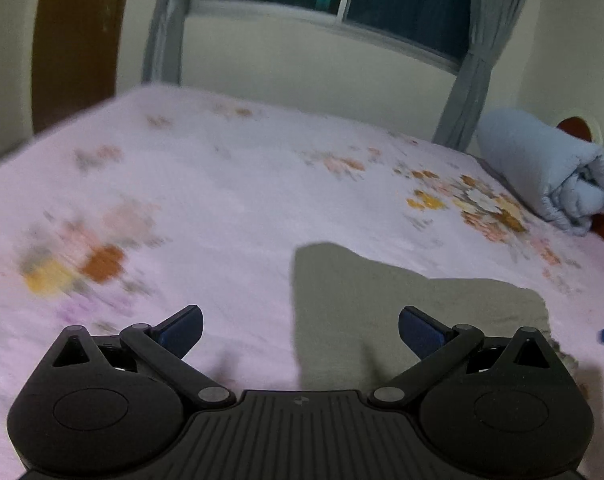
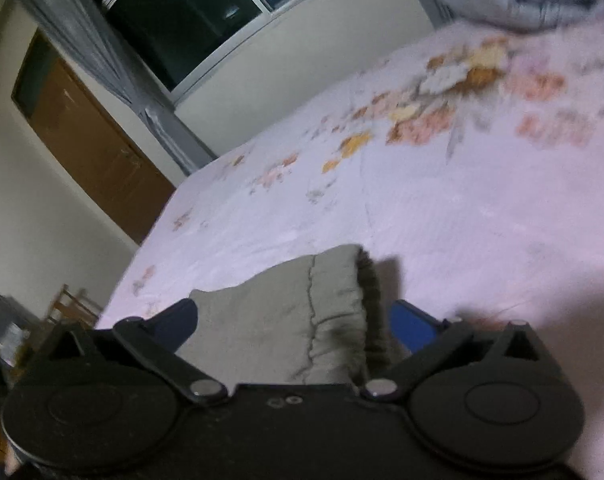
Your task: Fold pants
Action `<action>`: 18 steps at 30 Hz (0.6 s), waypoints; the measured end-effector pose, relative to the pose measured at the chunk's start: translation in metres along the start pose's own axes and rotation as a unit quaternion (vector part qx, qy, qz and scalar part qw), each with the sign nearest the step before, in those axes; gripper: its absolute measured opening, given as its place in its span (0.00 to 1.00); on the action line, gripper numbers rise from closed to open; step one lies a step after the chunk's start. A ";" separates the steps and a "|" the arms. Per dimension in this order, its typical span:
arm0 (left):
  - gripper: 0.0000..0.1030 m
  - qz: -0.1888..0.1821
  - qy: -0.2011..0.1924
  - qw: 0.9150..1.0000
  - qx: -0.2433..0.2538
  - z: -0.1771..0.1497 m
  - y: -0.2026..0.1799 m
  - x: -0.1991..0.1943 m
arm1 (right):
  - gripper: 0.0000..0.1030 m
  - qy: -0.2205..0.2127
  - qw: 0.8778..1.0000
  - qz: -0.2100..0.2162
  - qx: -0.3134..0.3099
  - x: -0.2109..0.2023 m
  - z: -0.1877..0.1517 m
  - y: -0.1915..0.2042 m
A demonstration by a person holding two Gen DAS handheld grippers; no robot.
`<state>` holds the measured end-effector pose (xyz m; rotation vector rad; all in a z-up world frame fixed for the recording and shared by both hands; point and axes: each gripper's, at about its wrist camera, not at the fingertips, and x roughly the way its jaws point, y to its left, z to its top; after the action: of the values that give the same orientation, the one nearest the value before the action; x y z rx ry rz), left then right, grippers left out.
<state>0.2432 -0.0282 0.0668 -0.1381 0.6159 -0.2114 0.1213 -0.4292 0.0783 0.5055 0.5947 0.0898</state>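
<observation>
Right wrist view: pants (image 2: 278,320) right between spread right gripper (image 2: 298,324) jaws, untouched; spread, empty left gripper (image 1: 300,330) beside them, farther off.

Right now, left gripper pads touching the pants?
Apart. The left wrist view shows the left gripper wide open, both pads clear of the grey pants, which lie flat on the bedsheet beyond and between them.
</observation>
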 end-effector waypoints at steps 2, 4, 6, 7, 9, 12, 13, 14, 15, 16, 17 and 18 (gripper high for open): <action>1.00 0.016 -0.016 1.000 0.008 0.003 0.002 -0.022 | 0.94 -0.013 0.999 -0.025 -0.033 -0.013 -0.002 0.008; 1.00 0.036 -0.024 0.999 0.014 0.002 0.003 -0.043 | 0.94 -0.028 0.995 -0.067 -0.066 -0.031 -0.007 0.020; 1.00 0.052 -0.035 0.998 0.018 -0.001 0.003 -0.065 | 0.94 -0.041 0.991 -0.085 -0.098 -0.050 -0.014 0.031; 1.00 0.061 -0.035 0.997 0.022 -0.002 0.002 -0.074 | 0.94 -0.050 0.988 -0.101 -0.107 -0.055 -0.018 0.036; 1.00 0.066 -0.042 0.996 0.032 -0.006 -0.001 -0.093 | 0.94 -0.061 0.983 -0.118 -0.126 -0.070 -0.025 0.047; 1.00 0.063 -0.053 0.996 0.040 -0.013 -0.003 -0.123 | 0.94 -0.073 0.979 -0.124 -0.142 -0.092 -0.035 0.060; 1.00 0.057 -0.053 0.996 0.037 -0.015 -0.005 -0.131 | 0.94 -0.072 0.979 -0.122 -0.149 -0.099 -0.037 0.065; 1.00 0.050 -0.055 0.996 0.040 -0.017 -0.007 -0.140 | 0.94 -0.070 0.978 -0.124 -0.153 -0.104 -0.040 0.072; 1.00 0.046 -0.058 0.996 0.045 -0.019 -0.009 -0.149 | 0.94 -0.069 0.977 -0.125 -0.158 -0.108 -0.044 0.079; 1.00 0.047 -0.059 0.996 0.047 -0.022 -0.012 -0.157 | 0.94 -0.069 0.976 -0.121 -0.165 -0.114 -0.047 0.085; 1.00 0.045 -0.062 0.996 0.049 -0.024 -0.014 -0.164 | 0.94 -0.071 0.976 -0.119 -0.169 -0.121 -0.049 0.089; 1.00 0.041 -0.065 0.996 0.049 -0.026 -0.015 -0.172 | 0.94 -0.072 0.975 -0.119 -0.172 -0.127 -0.052 0.095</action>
<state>0.0885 -0.0037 0.1448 -0.0319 0.4807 -0.1506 -0.0070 -0.3524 0.1519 0.1008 0.4797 -0.0712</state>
